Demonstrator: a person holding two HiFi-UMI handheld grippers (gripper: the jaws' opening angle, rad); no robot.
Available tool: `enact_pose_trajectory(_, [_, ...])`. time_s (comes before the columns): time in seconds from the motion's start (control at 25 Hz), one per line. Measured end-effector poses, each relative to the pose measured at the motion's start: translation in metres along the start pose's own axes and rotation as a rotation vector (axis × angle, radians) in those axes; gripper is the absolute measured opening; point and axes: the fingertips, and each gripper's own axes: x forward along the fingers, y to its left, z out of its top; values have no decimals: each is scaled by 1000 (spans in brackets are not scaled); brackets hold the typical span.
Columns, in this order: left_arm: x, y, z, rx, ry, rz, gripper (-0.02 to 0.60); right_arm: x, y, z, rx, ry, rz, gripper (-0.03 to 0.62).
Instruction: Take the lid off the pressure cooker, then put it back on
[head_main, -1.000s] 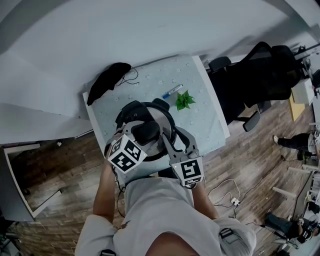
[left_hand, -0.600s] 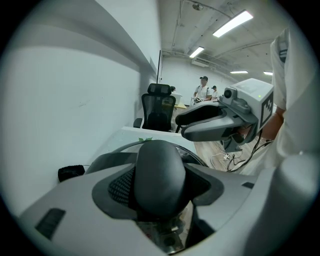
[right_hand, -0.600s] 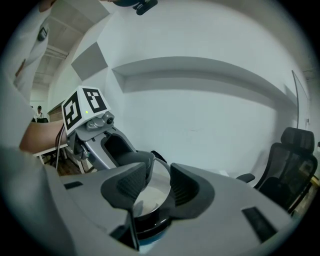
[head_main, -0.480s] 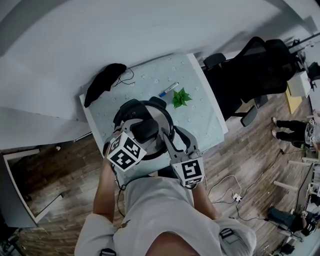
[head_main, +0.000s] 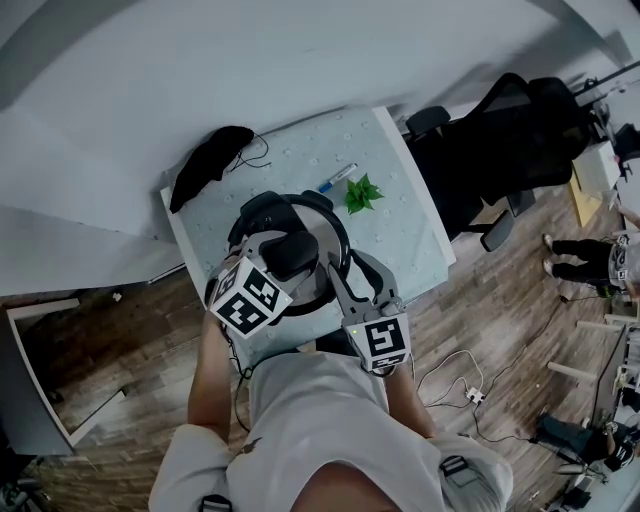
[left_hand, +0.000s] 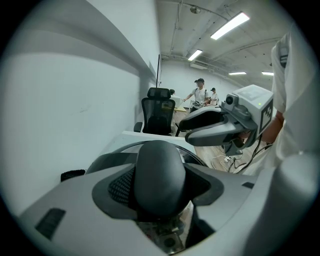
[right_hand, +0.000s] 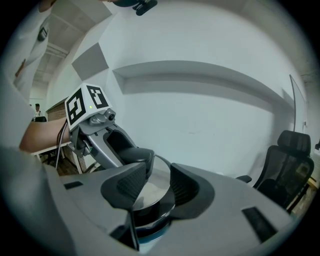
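The left gripper (head_main: 283, 252) is half closed, clamped on the black lid handle (left_hand: 160, 170), just as a second ago; neither gripper has shifted. The right gripper (right_hand: 152, 182) straddles the near-right edge with jaws slightly apart; whether its pads press is unclear. The lid (head_main: 325, 235) sits on the pressure cooker (head_main: 343, 250), hiding its contents. It stands near on the table (head_main: 400, 220), with a green sprig (head_main: 362, 193) to the right and a pen (head_main: 337, 178) farther off.

the table (head_main: 300, 160) bears a pressure cooker (head_main: 326, 226), pen (head_main: 337, 179), plant (head_main: 362, 194) and black cloth (head_main: 205, 165).
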Motion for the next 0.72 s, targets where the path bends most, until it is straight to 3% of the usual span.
enact_pose_trajectory(0.72, [-12,-13,27,54,-51,-5,278,-37,-7,6,-8,-20,-127,155])
